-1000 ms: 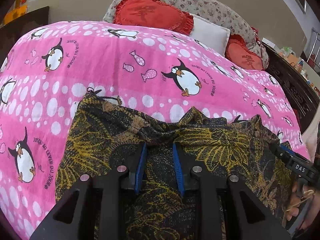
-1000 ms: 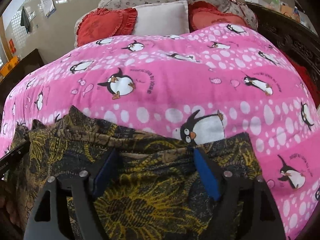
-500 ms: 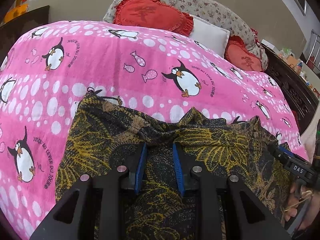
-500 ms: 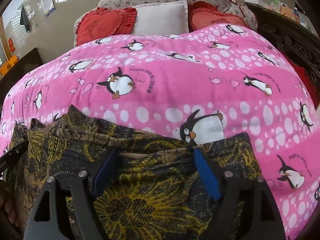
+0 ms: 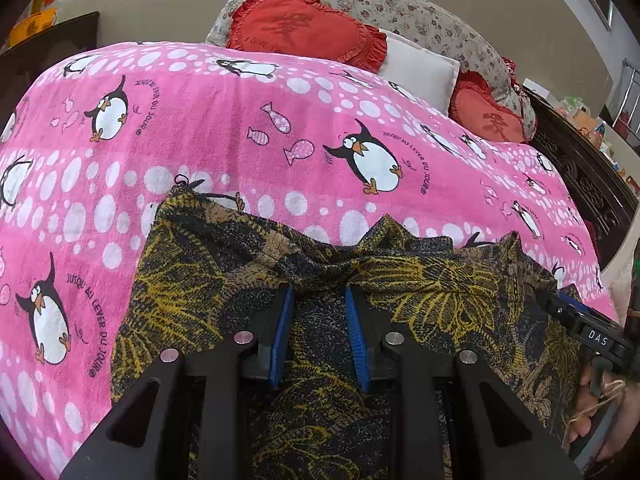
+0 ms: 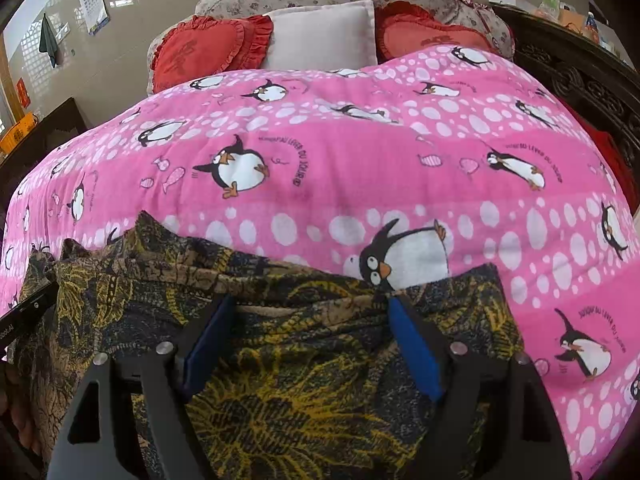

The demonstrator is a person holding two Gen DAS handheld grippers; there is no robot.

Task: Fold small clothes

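Dark navy-and-mustard leaf-print thin cloth garment (image 5: 420,292) lies rumpled on the pink penguin-print bed blanket (image 5: 224,128); soft, light, likely to slump. My left tongs (image 5: 320,300) pinch its bunched far hem, my right tongs (image 6: 310,312) gape released over it. Best hold: that hem, near a corner.

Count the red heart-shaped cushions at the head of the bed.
2: one red heart cushion left of the white pillow, the other red heart cushion right of it. More may be hidden behind.
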